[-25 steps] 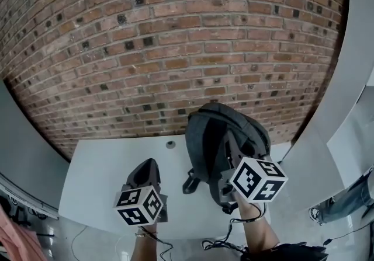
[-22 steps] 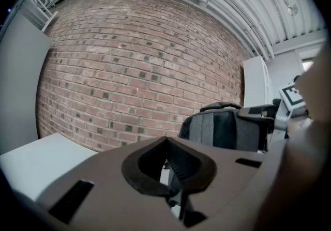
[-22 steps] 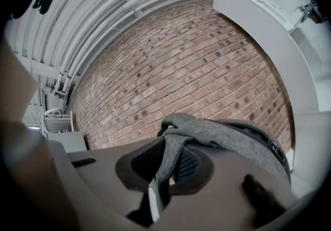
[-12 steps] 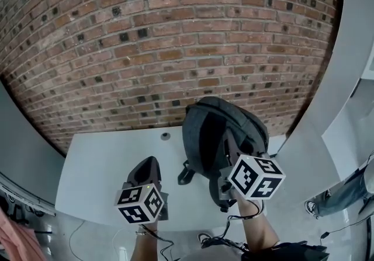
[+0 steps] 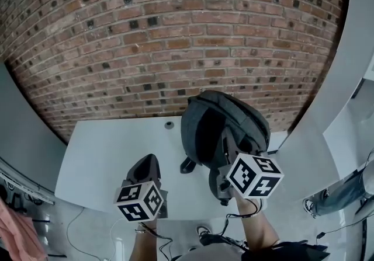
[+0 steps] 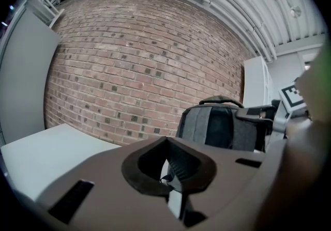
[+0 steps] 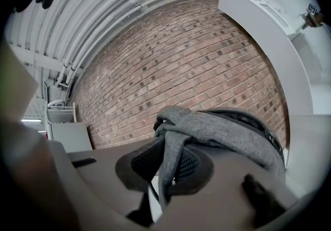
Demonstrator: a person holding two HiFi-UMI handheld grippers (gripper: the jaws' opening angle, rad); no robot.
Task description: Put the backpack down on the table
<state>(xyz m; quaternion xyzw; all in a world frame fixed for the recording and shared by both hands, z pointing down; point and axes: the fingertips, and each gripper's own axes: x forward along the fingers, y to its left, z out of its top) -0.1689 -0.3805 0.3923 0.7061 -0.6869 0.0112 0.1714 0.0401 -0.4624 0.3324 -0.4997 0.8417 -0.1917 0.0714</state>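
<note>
Head view, backpack (image 5: 225,128) near table's (image 5: 99,155) right edge, right tool (image 7: 165,165) clamping strap (image 7: 170,144)

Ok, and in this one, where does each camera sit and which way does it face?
Head view: on the person's head, steeply down at table, backpack, brick wall; left gripper, right gripper, forearms show.
Left gripper view: on that gripper, along its empty jaws toward wall and backpack.
Right gripper view: on that gripper, along jaws clamped on the backpack's strap.
Shared: all show backpack and wall.
</note>
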